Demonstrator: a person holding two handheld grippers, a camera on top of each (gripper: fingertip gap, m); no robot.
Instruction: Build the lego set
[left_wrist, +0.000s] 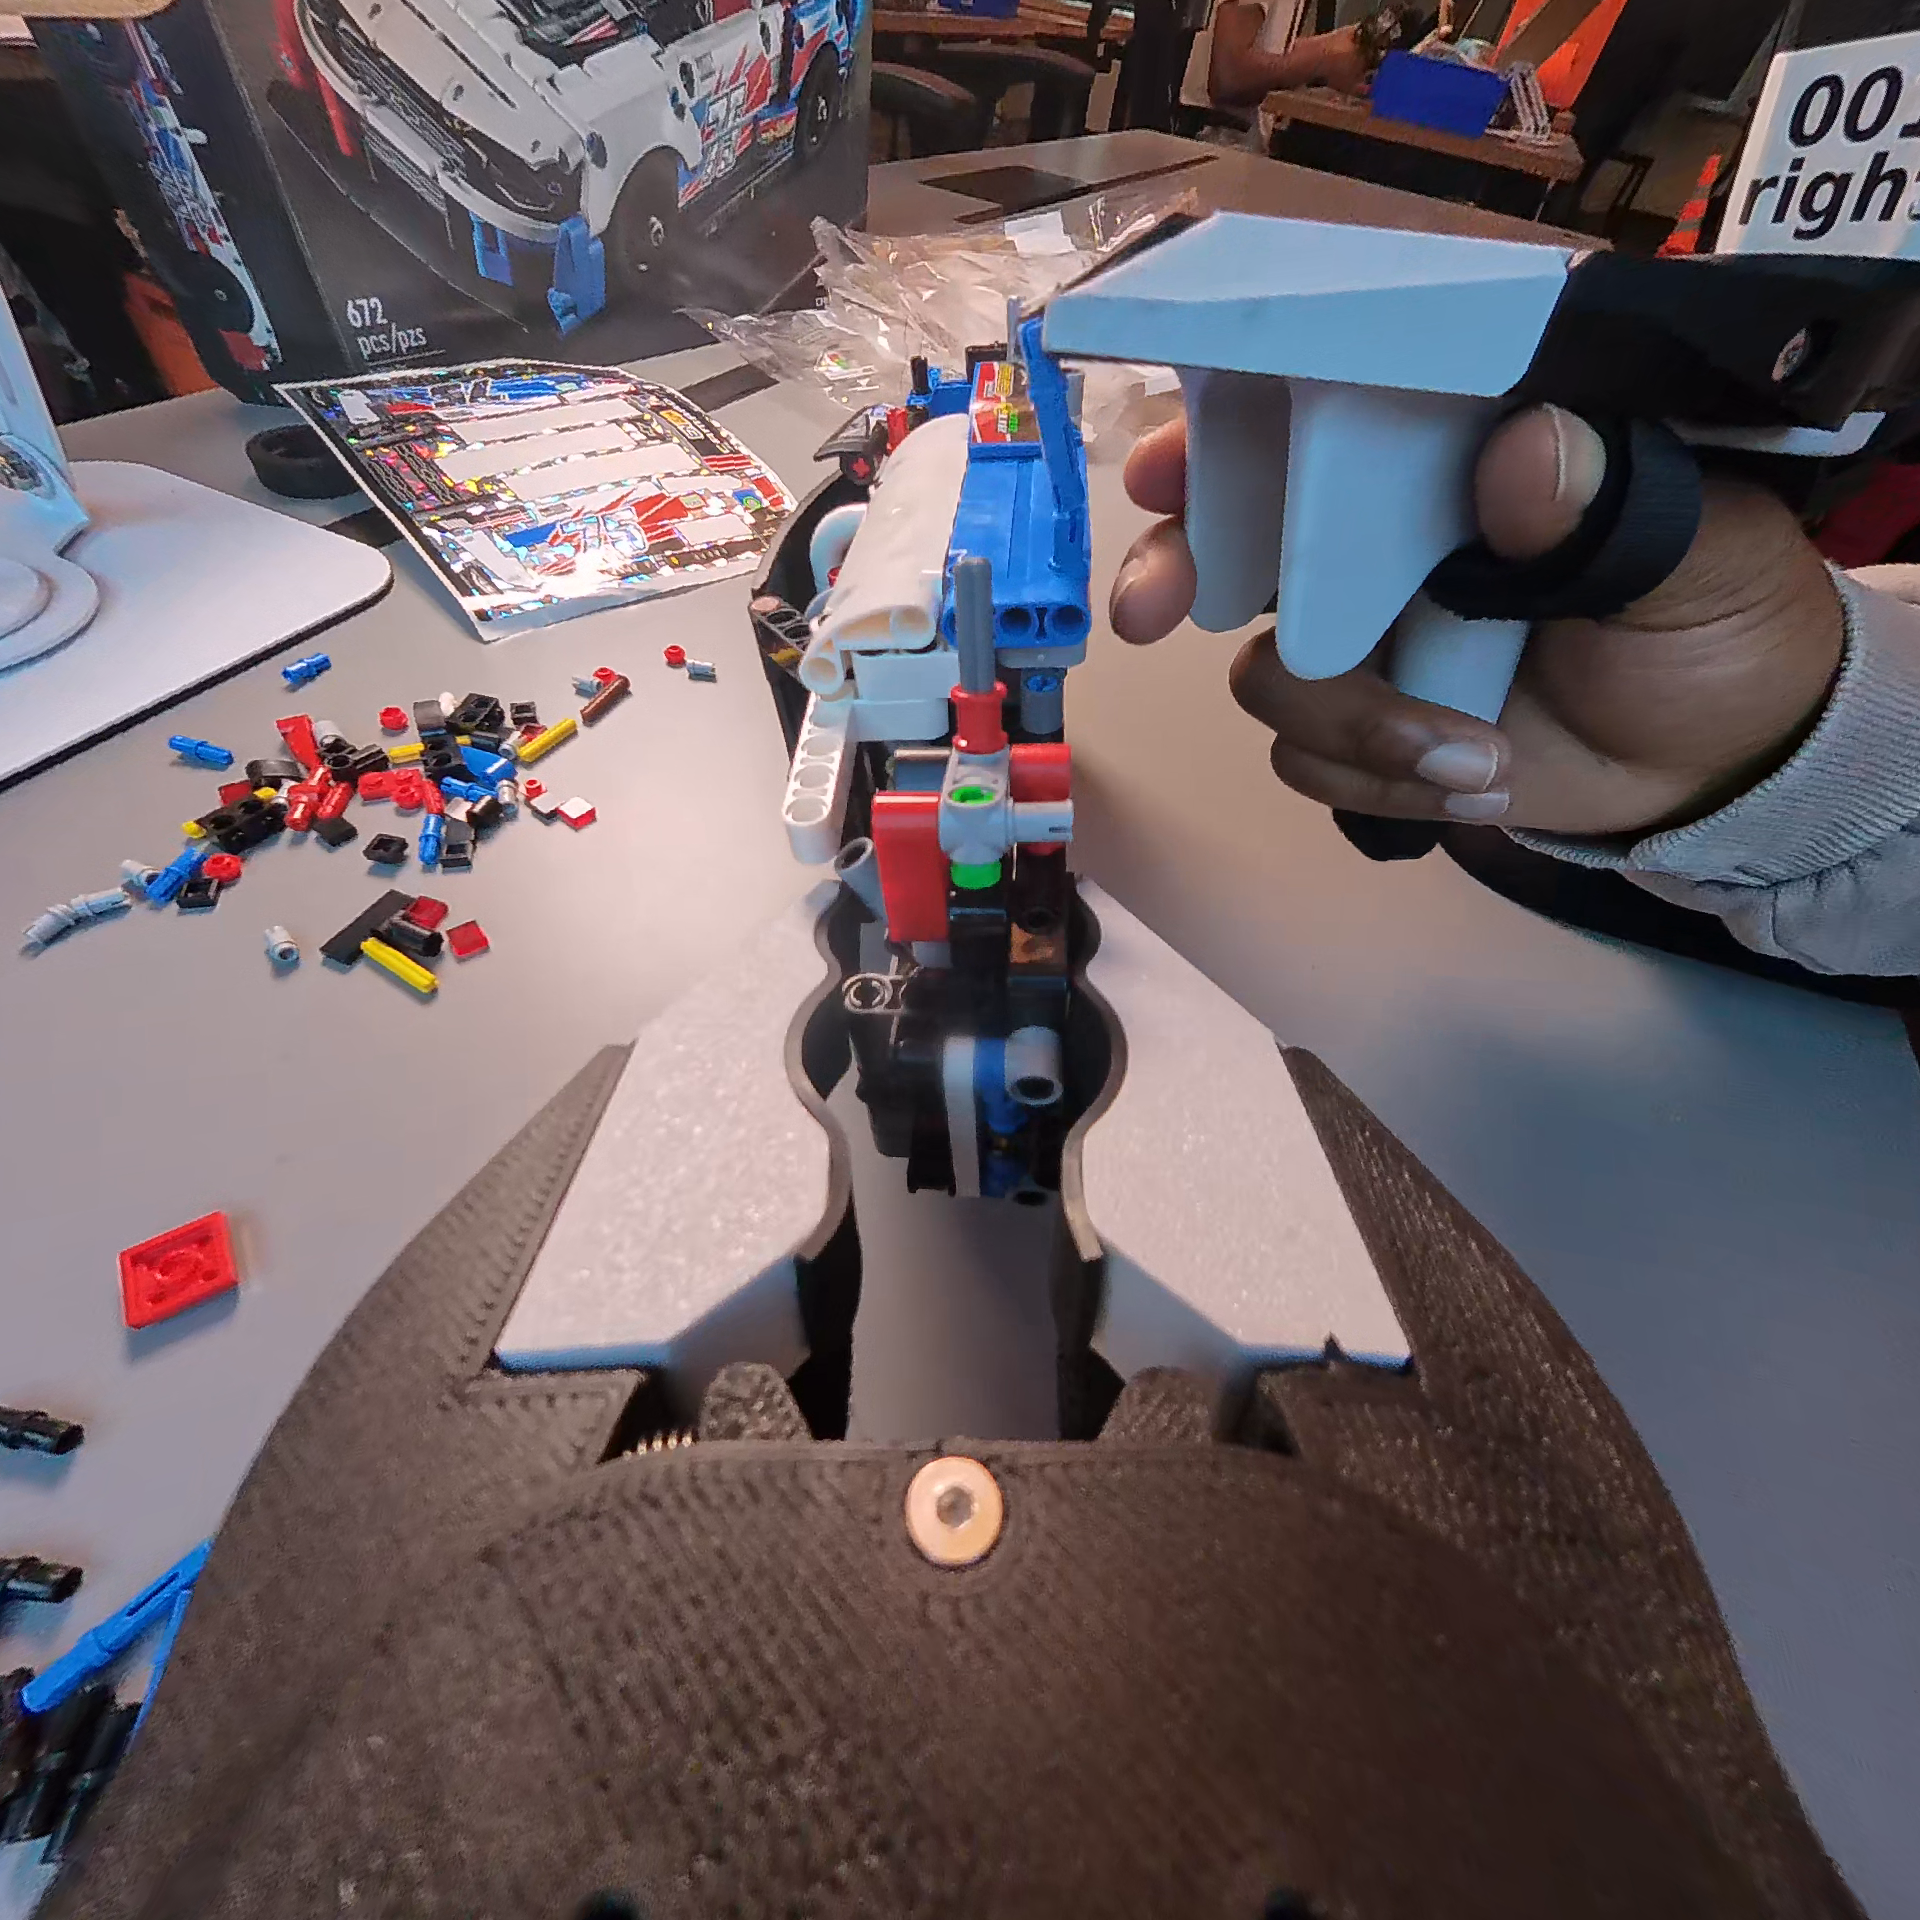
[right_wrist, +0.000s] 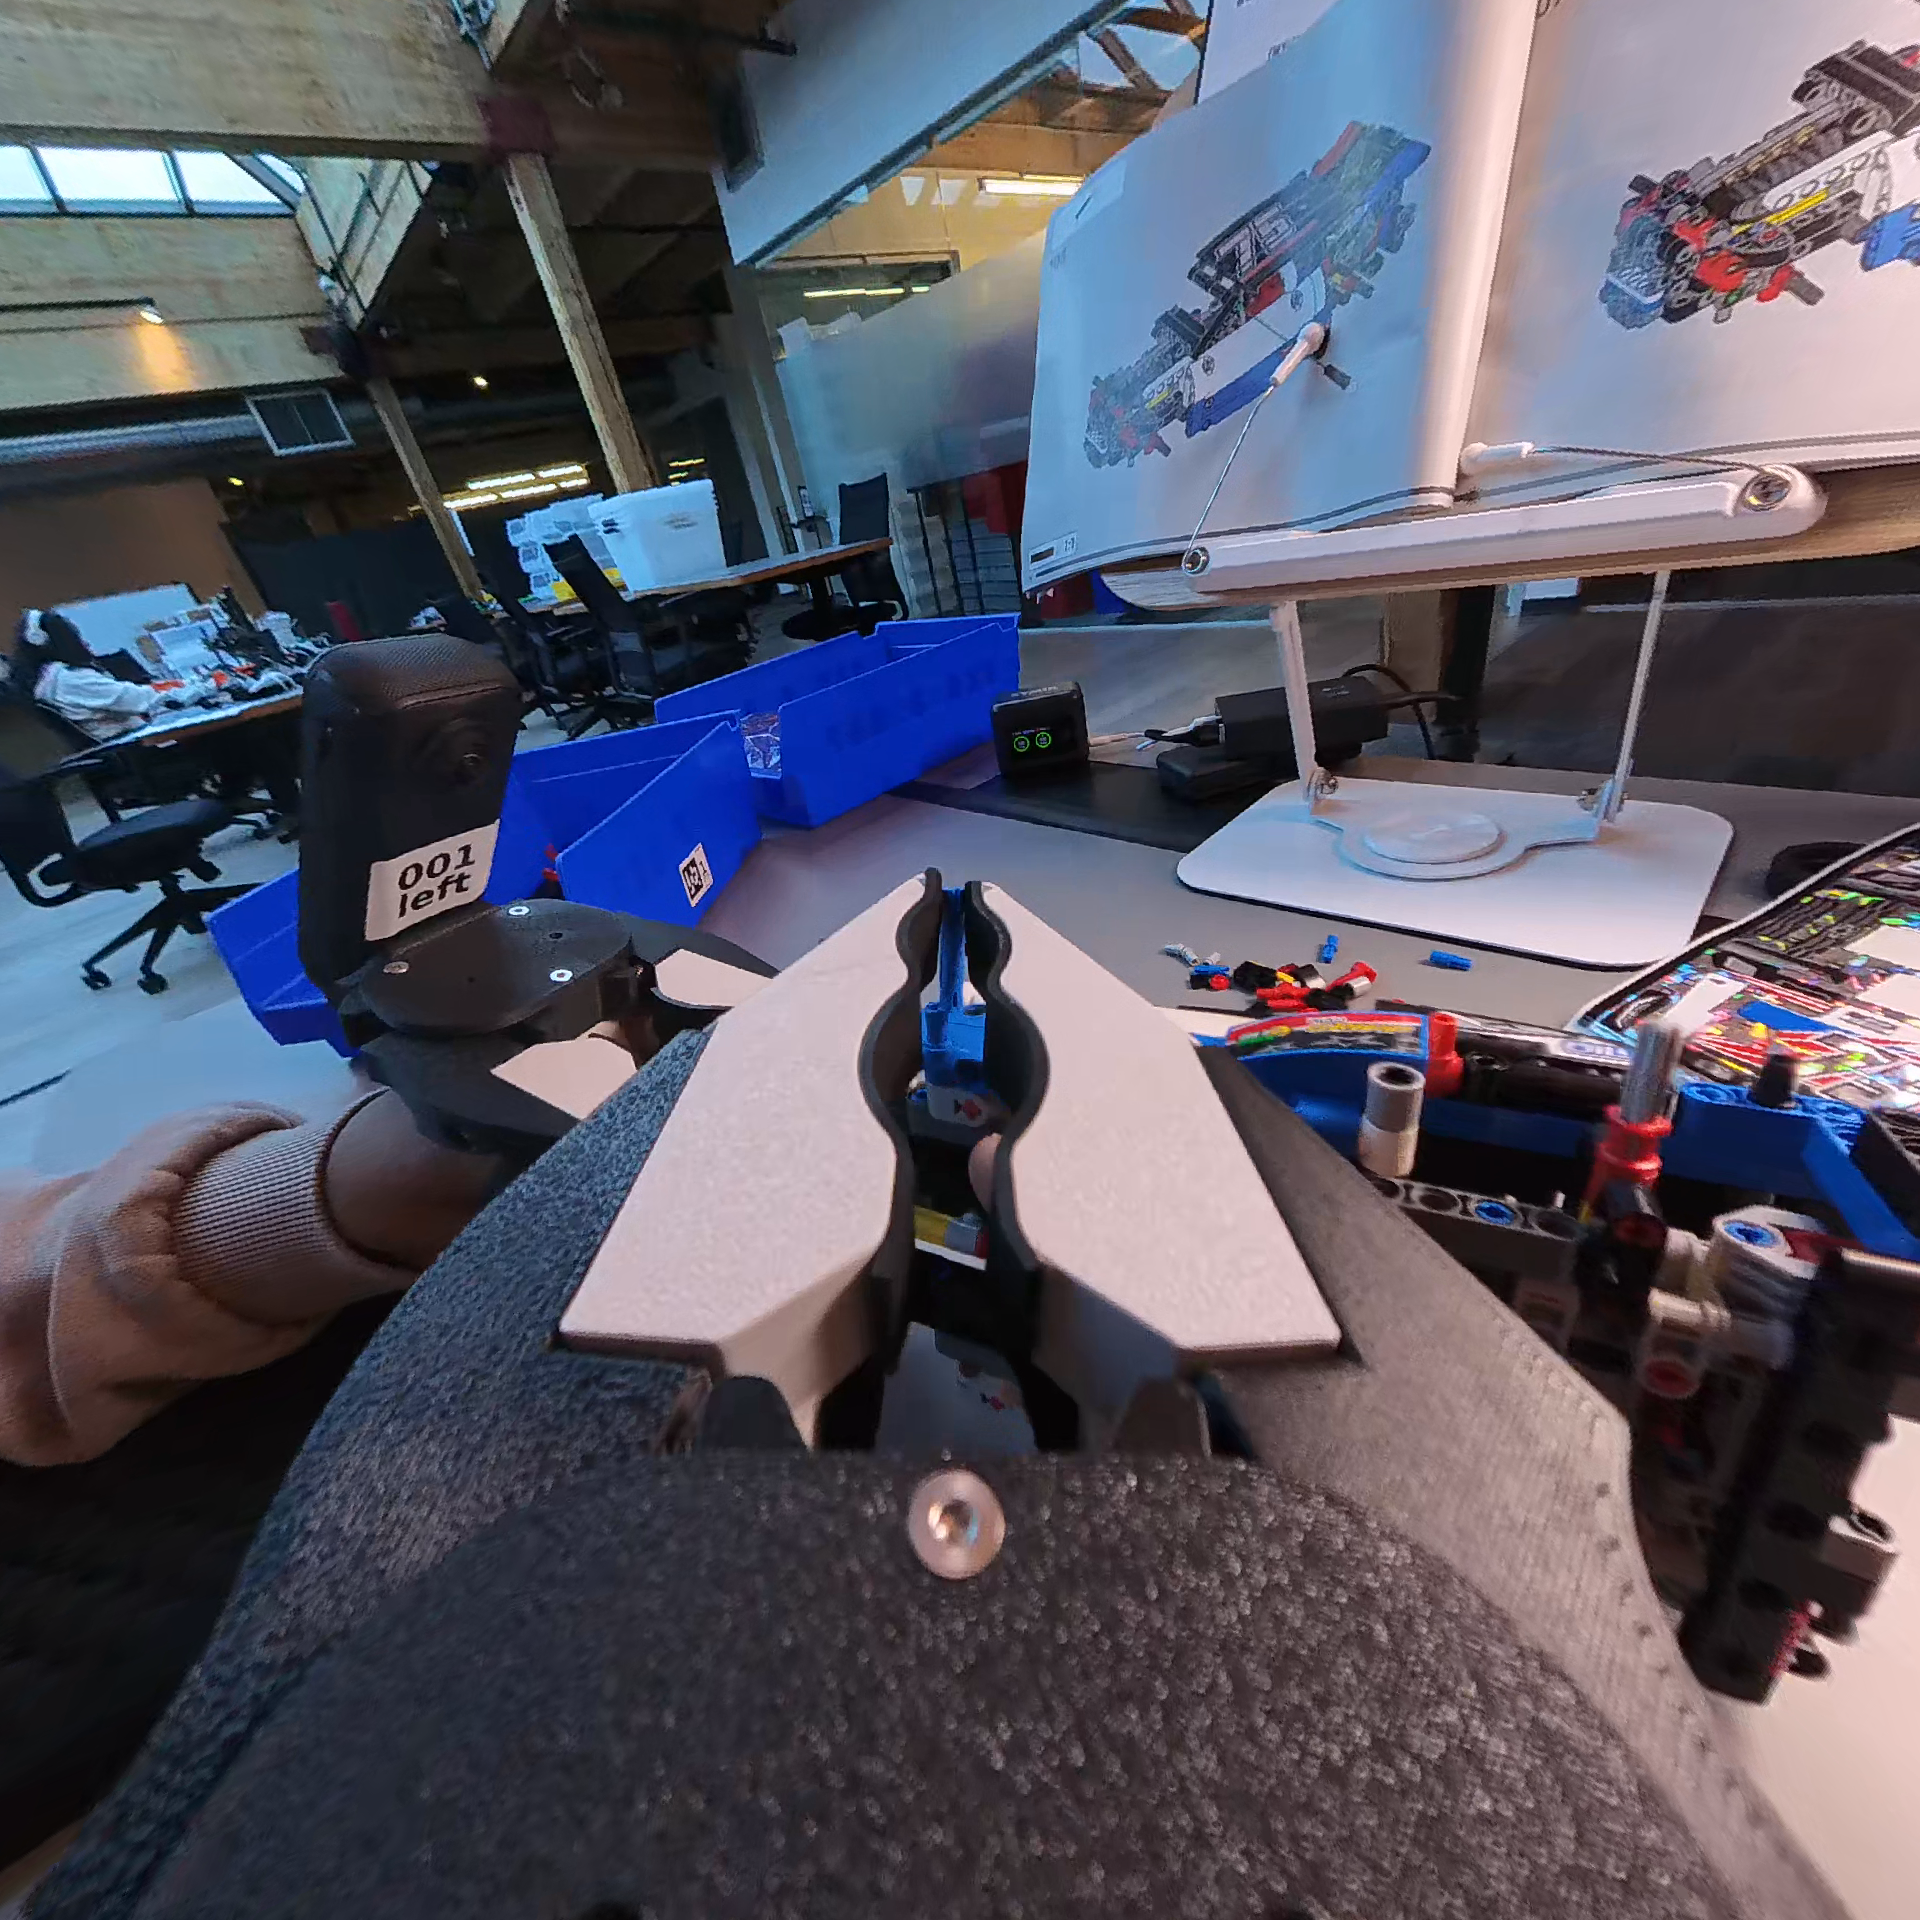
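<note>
Bricks (left_wrist: 384, 790), loose and mixed in colour, lie scattered at the left of the left wrist view on the grey table (left_wrist: 644, 997). At centre, the left gripper (left_wrist: 956, 997) has its fingers clenched on the black end of the half-built car (left_wrist: 966, 644). At upper right, the right gripper (right_wrist: 954, 904) pinches a thin blue piece (right_wrist: 948, 977) atop the model.

grey table (left_wrist: 1455, 1091), loose lego pieces (left_wrist: 416, 790), sticker sheet (left_wrist: 540, 488)

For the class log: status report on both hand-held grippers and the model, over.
Left hand-held gripper clamped on car model end. Right hand-held gripper shut on thin blue piece at model. Loose parts aside; nothing blocking.
</note>
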